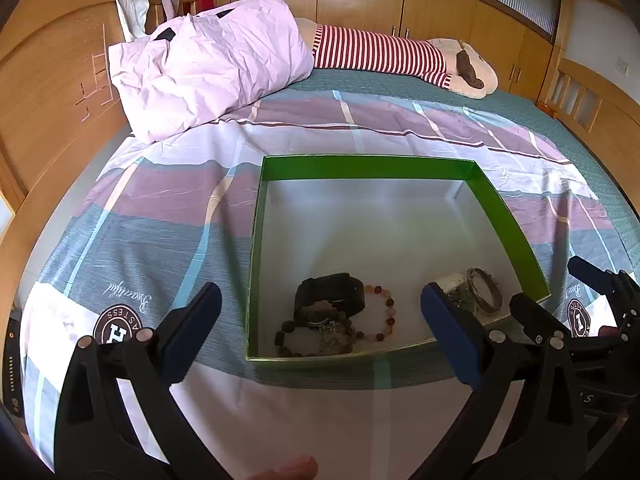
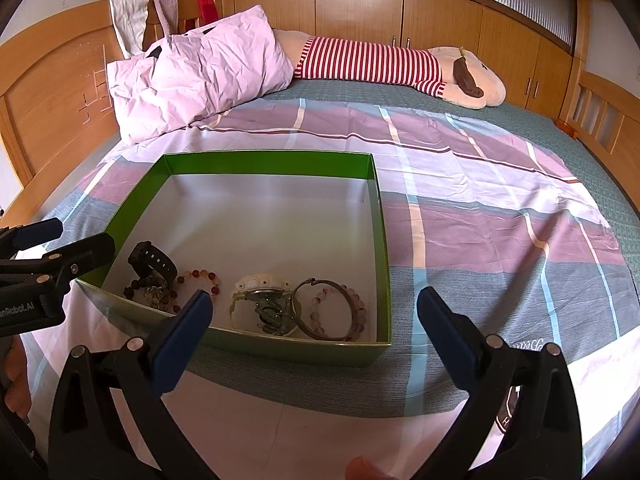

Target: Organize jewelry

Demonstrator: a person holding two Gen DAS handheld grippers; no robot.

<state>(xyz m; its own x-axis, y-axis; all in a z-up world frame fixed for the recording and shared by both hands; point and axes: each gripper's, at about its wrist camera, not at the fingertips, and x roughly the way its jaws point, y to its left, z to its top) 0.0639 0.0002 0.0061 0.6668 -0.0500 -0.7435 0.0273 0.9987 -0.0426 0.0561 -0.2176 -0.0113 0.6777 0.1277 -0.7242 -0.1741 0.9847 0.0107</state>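
Observation:
A green box (image 1: 372,167) (image 2: 382,216) with a white floor lies on the bed. Inside, near its front wall, are a black watch (image 1: 332,293) (image 2: 154,261), bead bracelets (image 1: 384,320) (image 2: 200,278), a white watch (image 2: 260,288) (image 1: 450,280) and a metal bangle (image 2: 320,310) (image 1: 484,290). My left gripper (image 1: 320,336) is open and empty just in front of the box. My right gripper (image 2: 316,332) is open and empty in front of the box's right corner. Each gripper shows at the other view's edge.
The bed has a plaid sheet (image 2: 480,208). A pink pillow (image 1: 208,60) and a striped plush toy (image 1: 384,54) lie at the far side. A wooden headboard (image 1: 48,92) stands left and wardrobes (image 2: 360,8) behind.

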